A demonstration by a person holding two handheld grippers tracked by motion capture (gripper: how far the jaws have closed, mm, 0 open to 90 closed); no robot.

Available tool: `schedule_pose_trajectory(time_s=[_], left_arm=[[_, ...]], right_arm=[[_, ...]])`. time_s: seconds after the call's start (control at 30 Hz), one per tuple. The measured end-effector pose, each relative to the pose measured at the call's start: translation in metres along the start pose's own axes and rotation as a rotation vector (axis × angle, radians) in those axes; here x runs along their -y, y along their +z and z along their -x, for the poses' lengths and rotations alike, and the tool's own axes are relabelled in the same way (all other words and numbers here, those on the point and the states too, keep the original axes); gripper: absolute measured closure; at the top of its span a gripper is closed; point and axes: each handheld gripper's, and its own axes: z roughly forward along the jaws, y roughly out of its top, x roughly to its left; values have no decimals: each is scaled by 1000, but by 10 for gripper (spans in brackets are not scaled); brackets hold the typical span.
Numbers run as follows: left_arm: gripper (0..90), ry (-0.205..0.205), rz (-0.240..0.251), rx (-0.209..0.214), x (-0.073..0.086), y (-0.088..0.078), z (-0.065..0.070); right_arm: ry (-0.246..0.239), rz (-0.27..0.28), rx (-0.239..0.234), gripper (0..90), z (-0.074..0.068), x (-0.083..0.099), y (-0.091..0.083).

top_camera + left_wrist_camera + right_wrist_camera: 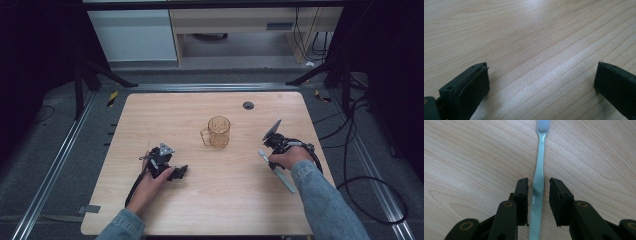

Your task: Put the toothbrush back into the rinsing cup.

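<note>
- The right tool (538, 192) points down at the bench (210, 200) on the right side of the high view, with the person's right hand (289, 156) wrapped around its body.
- A pale blue toothbrush (539, 170) lies flat on the wood, and its handle runs straight through the gap between the two black jaws of this tool.
- In the right gripper view a thin strip of space shows on each side of the handle, so the pads do not yet press on it; the tool is released, though the jaws stand narrow and close about the handle.
- The brush head sits at the top edge of that view, well past the jaw tips.
- In the high view the toothbrush (276, 171) lies slanted near the right edge of the bench, partly under the right hand, with its lower end beside the denim sleeve (320, 200).
- The left tool (177, 172) rests low over the bench on the left, held by the left hand (152, 182).
- Its jaws stand wide apart in the left gripper view, with bare wood between them, so it is released.
- A clear amber mug (217, 132) stands upright near the middle of the bench, between the two tools and well apart from the toothbrush.
- A small dark round cap (248, 105) sits in the bench top behind the mug.
</note>
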Motion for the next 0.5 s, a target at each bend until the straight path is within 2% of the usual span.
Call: schedule_pose_trajectory(time_s=[0.5], left_arm=[[0, 1, 1, 0, 0, 0, 0]], right_arm=[[13, -25, -18, 702, 2, -5, 9]])
